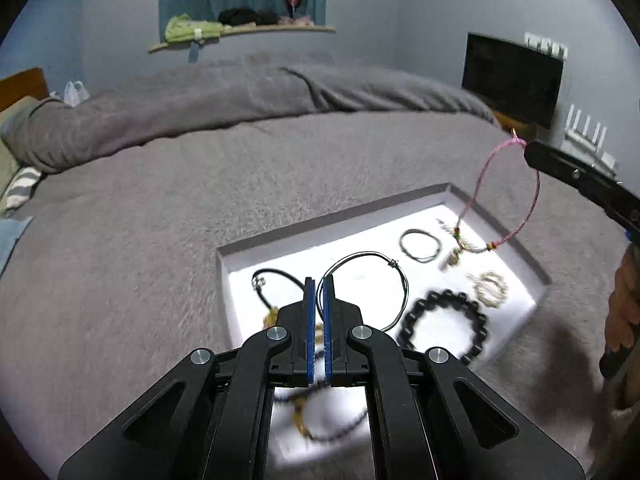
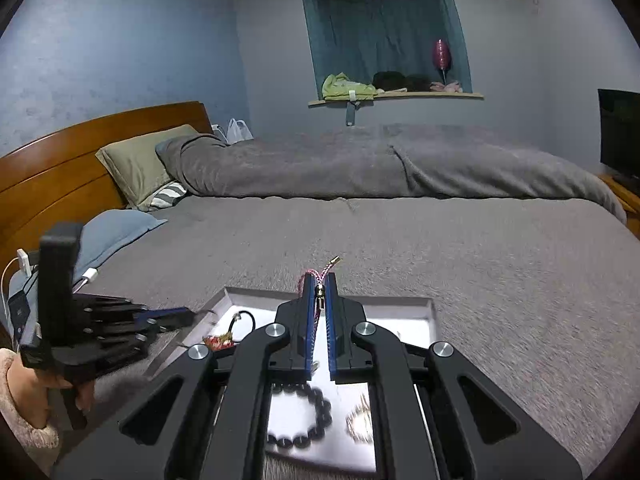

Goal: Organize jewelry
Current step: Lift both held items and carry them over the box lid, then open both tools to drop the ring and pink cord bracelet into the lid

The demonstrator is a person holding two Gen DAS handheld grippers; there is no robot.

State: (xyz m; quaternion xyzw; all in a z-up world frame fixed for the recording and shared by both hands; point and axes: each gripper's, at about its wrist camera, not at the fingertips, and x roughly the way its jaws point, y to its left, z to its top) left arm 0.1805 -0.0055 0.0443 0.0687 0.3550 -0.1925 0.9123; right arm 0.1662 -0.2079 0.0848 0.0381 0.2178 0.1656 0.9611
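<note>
A white tray (image 1: 332, 220) lies on the grey bed with several bracelets in it. Just above it, my left gripper (image 1: 319, 280) is shut on a thin silver wire bracelet (image 1: 360, 255), whose loop hangs to the right of the pads. At the upper right, my right gripper (image 1: 528, 150) is shut on a pink cord bracelet (image 1: 514, 143) that dangles over the tray's far corner. In the right wrist view, the right gripper (image 2: 319, 278) pinches the pink cord (image 2: 326, 269), and the left gripper (image 2: 188, 314) reaches in from the left. A black bead bracelet (image 1: 440, 295) rests in the tray.
In the tray also lie a pale beaded ring (image 1: 480, 284), a thin black loop (image 1: 402, 242) and a black cord with a charm (image 1: 276, 280). A rolled grey duvet (image 2: 360, 164) lies across the far side of the bed. Pillows (image 2: 136, 160) lean on a wooden headboard (image 2: 60, 160) at the left.
</note>
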